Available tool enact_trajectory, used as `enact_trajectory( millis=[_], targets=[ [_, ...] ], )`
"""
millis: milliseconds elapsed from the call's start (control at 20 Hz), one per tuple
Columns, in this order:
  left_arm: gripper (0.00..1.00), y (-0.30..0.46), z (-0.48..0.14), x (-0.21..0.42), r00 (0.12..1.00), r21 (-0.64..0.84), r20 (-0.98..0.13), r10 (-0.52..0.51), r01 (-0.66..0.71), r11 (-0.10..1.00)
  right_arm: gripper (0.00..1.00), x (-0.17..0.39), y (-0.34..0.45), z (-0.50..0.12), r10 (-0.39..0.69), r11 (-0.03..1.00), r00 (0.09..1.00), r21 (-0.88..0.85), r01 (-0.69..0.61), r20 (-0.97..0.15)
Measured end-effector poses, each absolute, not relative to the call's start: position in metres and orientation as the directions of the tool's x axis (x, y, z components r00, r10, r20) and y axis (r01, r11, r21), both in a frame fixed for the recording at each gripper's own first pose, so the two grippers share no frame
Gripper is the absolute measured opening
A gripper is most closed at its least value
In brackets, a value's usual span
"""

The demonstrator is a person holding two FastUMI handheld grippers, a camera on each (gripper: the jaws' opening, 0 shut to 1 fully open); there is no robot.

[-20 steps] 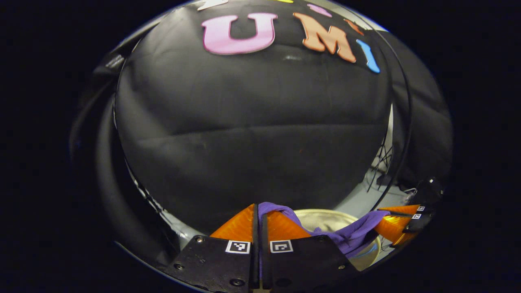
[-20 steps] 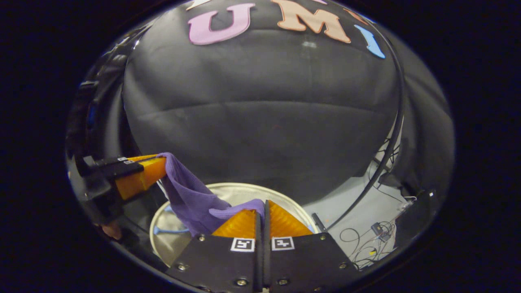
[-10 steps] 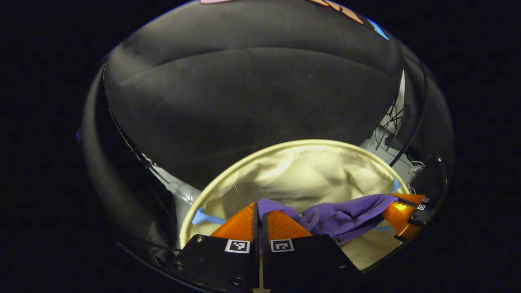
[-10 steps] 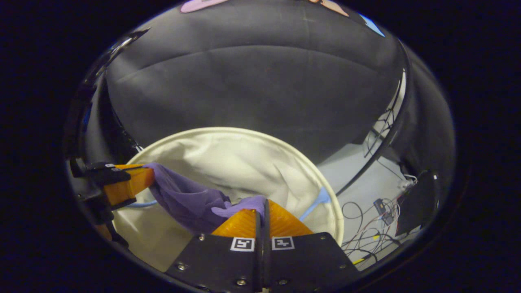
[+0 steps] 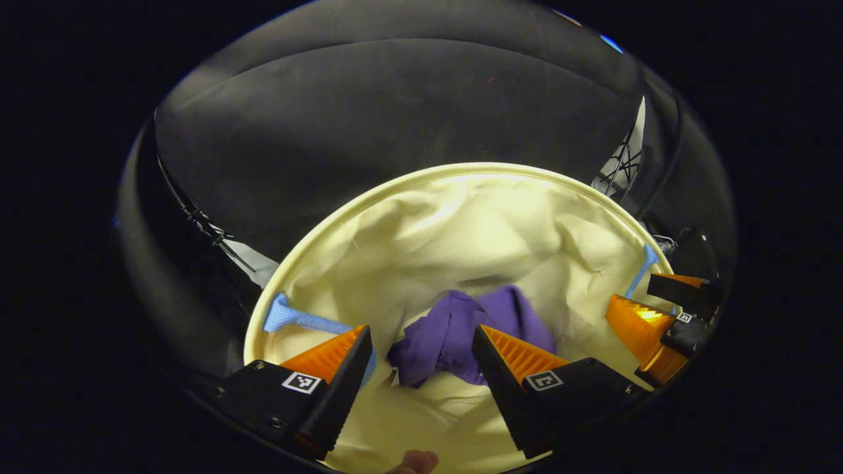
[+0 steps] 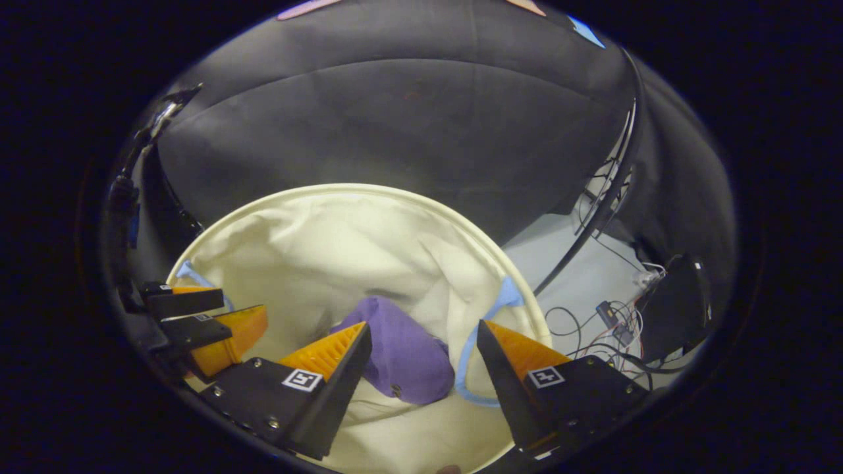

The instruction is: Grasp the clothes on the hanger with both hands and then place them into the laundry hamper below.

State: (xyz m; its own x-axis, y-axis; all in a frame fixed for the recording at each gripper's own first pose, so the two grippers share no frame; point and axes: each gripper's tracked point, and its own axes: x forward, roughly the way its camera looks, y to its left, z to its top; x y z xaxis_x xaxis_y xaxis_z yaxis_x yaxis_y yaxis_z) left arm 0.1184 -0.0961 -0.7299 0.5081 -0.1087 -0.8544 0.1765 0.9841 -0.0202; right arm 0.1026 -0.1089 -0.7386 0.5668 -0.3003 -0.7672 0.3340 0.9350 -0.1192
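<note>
A crumpled purple garment (image 5: 461,332) lies loose inside the cream fabric laundry hamper (image 5: 461,170), touched by neither gripper. In the right gripper view the same purple garment (image 6: 403,352) rests on the lining of the hamper (image 6: 342,188). My left gripper (image 5: 421,336) hangs open above the garment, fingers spread wide. My right gripper (image 6: 421,332) is open too, over the hamper's near side. The right gripper (image 5: 649,316) shows at the right edge of the left gripper view, and the left gripper (image 6: 211,316) at the left of the right gripper view, both with fingers apart.
The hamper has light blue handles (image 5: 296,319) (image 6: 504,296) on its rim. Black cloth walls stand behind it. Loose cables (image 6: 606,316) and a dark curved pole (image 6: 593,210) lie on the pale floor to the hamper's right. A fingertip (image 5: 413,462) peeks in at the bottom.
Both grippers have opened and let go of the purple garment, which has dropped into the hamper. Both views have tilted further down over the hamper.
</note>
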Motion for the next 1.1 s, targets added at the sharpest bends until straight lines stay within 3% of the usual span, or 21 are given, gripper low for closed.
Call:
enact_trajectory(
  millis=[200, 300, 550, 600, 750, 850, 1100],
  targets=[
    [0.96, -0.089, -0.694, 0.115, 0.555, -0.014, -0.823, -0.120, 0.192, 0.981, 0.97, 0.112, -0.094, -0.703, -0.306, 0.944, 0.666, -0.126, 0.305, -0.680],
    [0.96, -0.099, -0.669, 0.114, 0.555, -0.056, -0.815, -0.167, 0.212, 0.976, 0.97, 0.110, -0.098, -0.679, -0.334, 0.938, 0.671, -0.159, 0.309, -0.662],
    [0.96, -0.092, -0.580, 0.142, 0.683, -0.077, -0.702, -0.201, 0.208, 0.975, 0.97, 0.116, -0.107, -0.601, -0.364, 0.913, 0.736, -0.063, 0.402, -0.570],
    [0.96, -0.091, -0.562, 0.145, 0.704, -0.093, -0.679, -0.208, 0.200, 0.975, 0.94, 0.119, -0.111, -0.580, -0.369, 0.915, 0.752, -0.072, 0.396, -0.546],
    [0.96, -0.082, -0.504, 0.154, 0.761, -0.144, -0.611, -0.218, 0.163, 0.976, 1.00, 0.127, -0.126, -0.510, -0.396, 0.915, 0.798, -0.121, 0.385, -0.454],
    [0.95, -0.076, -0.467, 0.158, 0.794, -0.155, -0.568, -0.216, 0.155, 0.976, 0.97, 0.132, -0.119, -0.460, -0.397, 0.916, 0.825, -0.118, 0.383, -0.403],
    [0.92, -0.058, -0.361, 0.167, 0.892, -0.083, -0.409, -0.195, 0.176, 0.981, 0.93, 0.123, -0.087, -0.336, -0.377, 0.926, 0.893, -0.140, 0.352, -0.247]
  ],
)
